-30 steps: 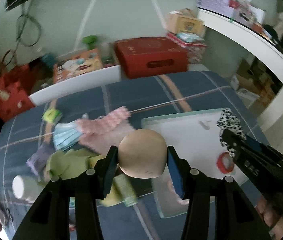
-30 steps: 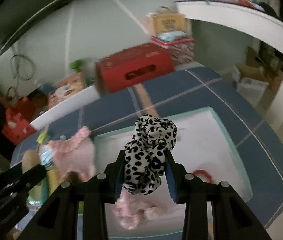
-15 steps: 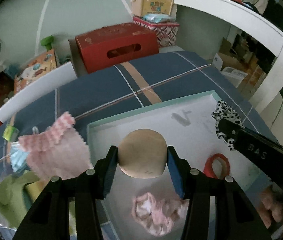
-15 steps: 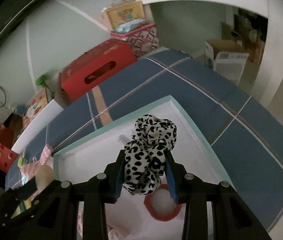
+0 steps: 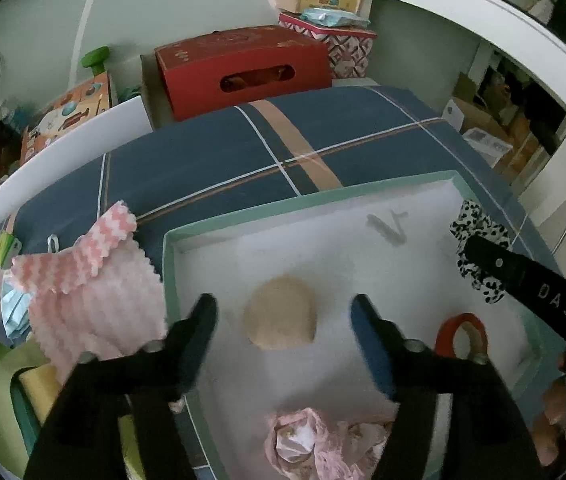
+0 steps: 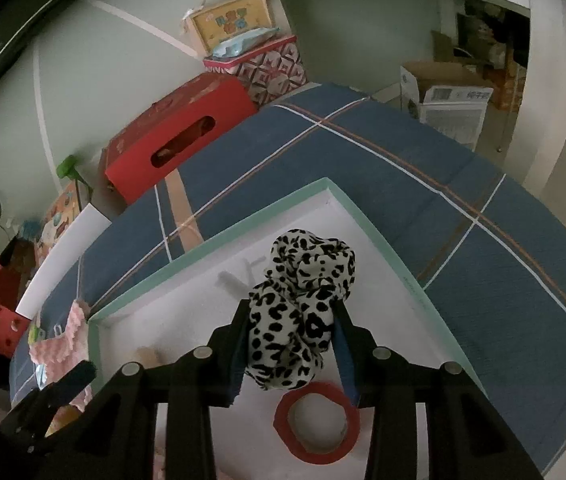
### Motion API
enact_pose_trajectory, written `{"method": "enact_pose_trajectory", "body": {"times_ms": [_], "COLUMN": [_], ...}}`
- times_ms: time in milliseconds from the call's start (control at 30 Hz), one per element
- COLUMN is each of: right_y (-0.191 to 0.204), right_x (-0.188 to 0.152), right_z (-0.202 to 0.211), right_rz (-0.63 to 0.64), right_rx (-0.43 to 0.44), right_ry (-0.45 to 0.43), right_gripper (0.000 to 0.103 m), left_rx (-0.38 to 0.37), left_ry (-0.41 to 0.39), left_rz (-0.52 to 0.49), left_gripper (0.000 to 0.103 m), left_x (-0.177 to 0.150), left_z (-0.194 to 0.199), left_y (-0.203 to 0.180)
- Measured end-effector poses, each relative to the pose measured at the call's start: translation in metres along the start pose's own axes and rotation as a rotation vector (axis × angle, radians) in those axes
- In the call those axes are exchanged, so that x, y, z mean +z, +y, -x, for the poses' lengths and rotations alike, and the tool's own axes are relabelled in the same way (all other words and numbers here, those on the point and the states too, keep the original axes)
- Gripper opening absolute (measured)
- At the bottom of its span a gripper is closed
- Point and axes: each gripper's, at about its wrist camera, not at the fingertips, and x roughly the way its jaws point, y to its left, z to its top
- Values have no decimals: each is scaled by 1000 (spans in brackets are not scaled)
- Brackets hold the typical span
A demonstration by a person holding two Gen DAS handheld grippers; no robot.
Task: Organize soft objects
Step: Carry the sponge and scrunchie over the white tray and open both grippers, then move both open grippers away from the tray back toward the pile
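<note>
Now the left gripper (image 5: 283, 312) has just been opening, its jaws apart around the round beige soft pad (image 5: 280, 323), which lies in the white shallow tray with green rim (image 5: 303, 200), near its left edge. The right gripper (image 6: 295, 350) is clenched on the leopard-print fabric scrunchie (image 6: 303, 312), above the red ring (image 6: 317, 424) at the tray's right edge.

The left gripper (image 5: 283, 312), at the lower centre of its view, points steeply down, its jaws just spread apart. The right gripper (image 6: 291, 340) stays clamped, fingers (image 5: 563, 424) showing lower right.
</note>
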Motion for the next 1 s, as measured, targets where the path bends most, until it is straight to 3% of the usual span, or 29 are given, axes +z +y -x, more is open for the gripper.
{"method": "enact_pose_trajectory", "body": {"times_ms": [100,167,300,467,733,1000], "right_y": [1,1,5,7,9,26], "right_x": [-1,0,1,3,-1,-9], "right_z": [2,5,12,19,23,31], "right_rz": [1,1,18,40,63,135], "right_rx": [-4,-3,-15,-22,-38,-59], "right_ry": [-1,-10,-24,-34,5,4], "right_gripper": [53,68,78,103,103,103], "left_rx": [-13,-12,8,29,59,160], "left_ry": [11,15,11,-1,-13,-57], "left_rz": [20,25,35,67,134,215], "left_gripper": [77,80,80,80,80,80], "left_x": [1,1,1,1,-3,-16], "left_z": [4,8,15,26,44,79], "left_y": [2,4,9,19,39,67]}}
